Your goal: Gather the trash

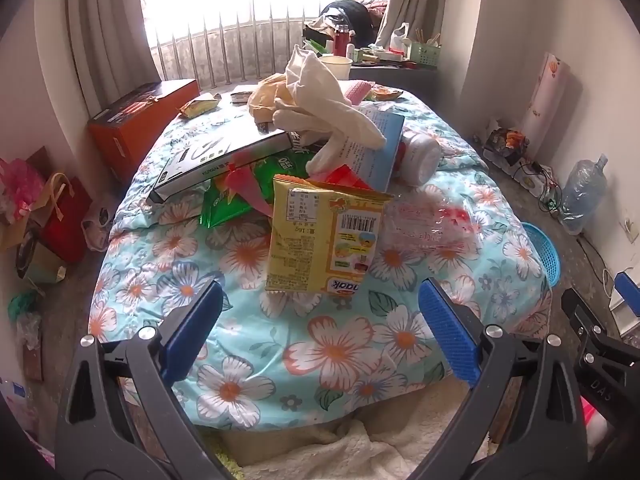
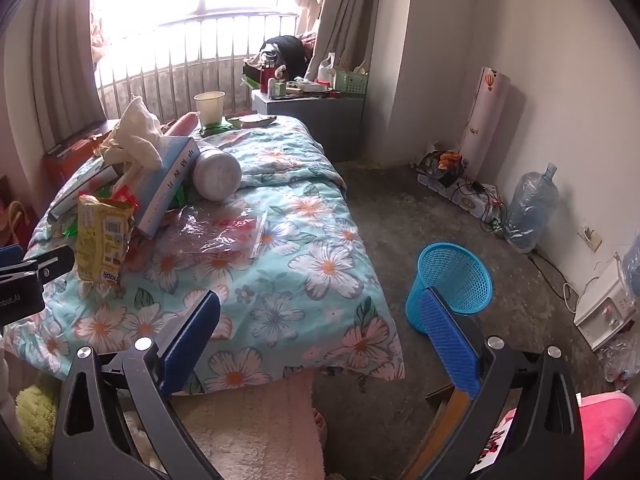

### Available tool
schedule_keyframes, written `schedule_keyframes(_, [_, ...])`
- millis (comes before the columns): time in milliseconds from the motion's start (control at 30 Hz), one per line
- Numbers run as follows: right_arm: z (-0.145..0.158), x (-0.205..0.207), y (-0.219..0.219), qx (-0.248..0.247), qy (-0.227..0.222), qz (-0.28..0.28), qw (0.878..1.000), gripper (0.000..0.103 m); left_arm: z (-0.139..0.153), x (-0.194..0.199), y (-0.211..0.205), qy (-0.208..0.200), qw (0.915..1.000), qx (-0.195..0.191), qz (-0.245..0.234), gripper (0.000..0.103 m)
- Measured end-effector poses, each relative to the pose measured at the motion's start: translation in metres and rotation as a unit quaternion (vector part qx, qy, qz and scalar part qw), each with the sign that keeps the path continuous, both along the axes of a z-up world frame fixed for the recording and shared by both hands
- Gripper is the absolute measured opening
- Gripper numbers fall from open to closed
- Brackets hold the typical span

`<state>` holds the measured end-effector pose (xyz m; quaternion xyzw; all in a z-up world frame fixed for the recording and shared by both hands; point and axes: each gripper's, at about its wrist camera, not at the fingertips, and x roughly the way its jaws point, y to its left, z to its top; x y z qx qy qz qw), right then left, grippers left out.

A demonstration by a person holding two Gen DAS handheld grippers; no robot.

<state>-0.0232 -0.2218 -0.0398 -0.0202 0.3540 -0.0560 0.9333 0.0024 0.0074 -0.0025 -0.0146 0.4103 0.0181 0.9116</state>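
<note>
Floral bedding covers the bed [image 1: 320, 344]. Ahead between the left gripper's [image 1: 320, 320] wide, empty fingers, a yellow snack packet [image 1: 320, 236] stands lengthwise, half hiding green wrappers [image 1: 224, 204]. Right gripper [image 2: 320, 320] gapes empty; blue basket [image 2: 456, 280] beyond its right finger.

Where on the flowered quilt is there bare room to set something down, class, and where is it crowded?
Free: the near part of the flowered quilt, between the yellow snack packet and the bed's front edge; also the side strip toward the blue basket. Crowded: the middle, where books, wrappers, a white cloth and a jar pile up.
</note>
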Motion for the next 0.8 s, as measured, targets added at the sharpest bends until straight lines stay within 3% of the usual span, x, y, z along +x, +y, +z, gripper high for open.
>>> schedule_keyframes(800, [0.0014, -0.0006, -0.0006, 0.000, -0.003, 0.001, 1.000, 0.097, -0.0024, 0.0008, 0.0022, 0.006, 1.0000, 0.002, 0.003, 0.094])
